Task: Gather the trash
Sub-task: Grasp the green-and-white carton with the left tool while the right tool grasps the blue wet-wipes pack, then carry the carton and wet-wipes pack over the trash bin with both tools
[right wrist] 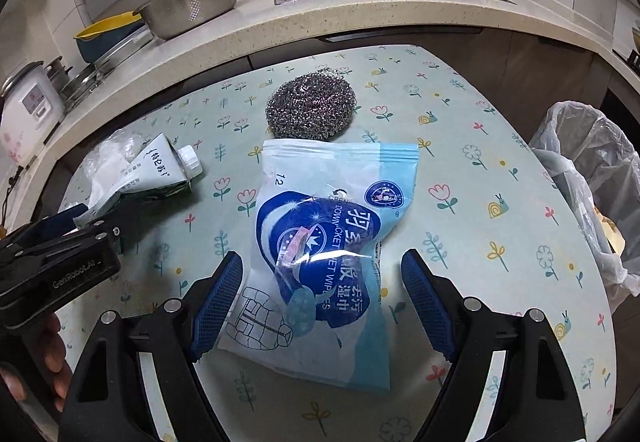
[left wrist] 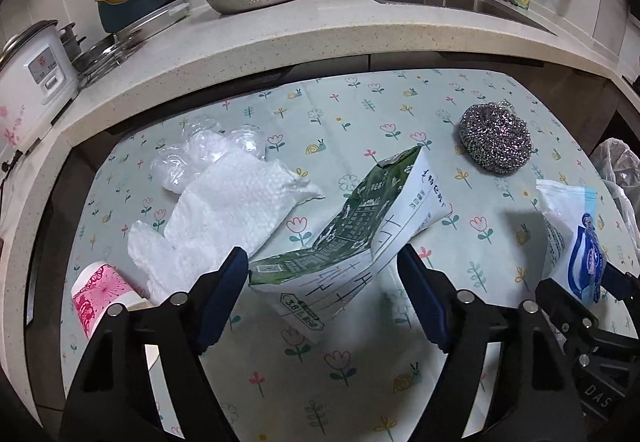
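Jaws, left: apart on either side of the flattened green-and-white paper carton [left wrist: 352, 226]; the left gripper [left wrist: 320, 298] has the carton's lower end between its blue pads, and no pad is seen pressing on it.
Jaws, right: apart around the light-blue plastic wet-wipes pouch [right wrist: 332, 242]; the right gripper [right wrist: 322, 302] straddles the pouch, pads clear of its edges.
Where the trash lies: carton and pouch both flat on the flower-print tablecloth [right wrist: 460, 170]; crumpled white paper towel [left wrist: 224, 210] and pink-patterned paper cup [left wrist: 100, 290] to the carton's left.
Where it goes: probably the bin lined with a clear plastic bag [right wrist: 592, 178], off the table's right edge.
Risk, carton: it lies at a slant, so closing pads may catch only a corner and let it twist or slide out.
Risk, pouch: slick film, flat on cloth; pads may skate over it or pinch the cloth too.
Risk, mix-up: the round steel-wool scourer [right wrist: 312, 106] just beyond the pouch may not be trash.
Risk, crowding: both grippers are near each other and could collide.
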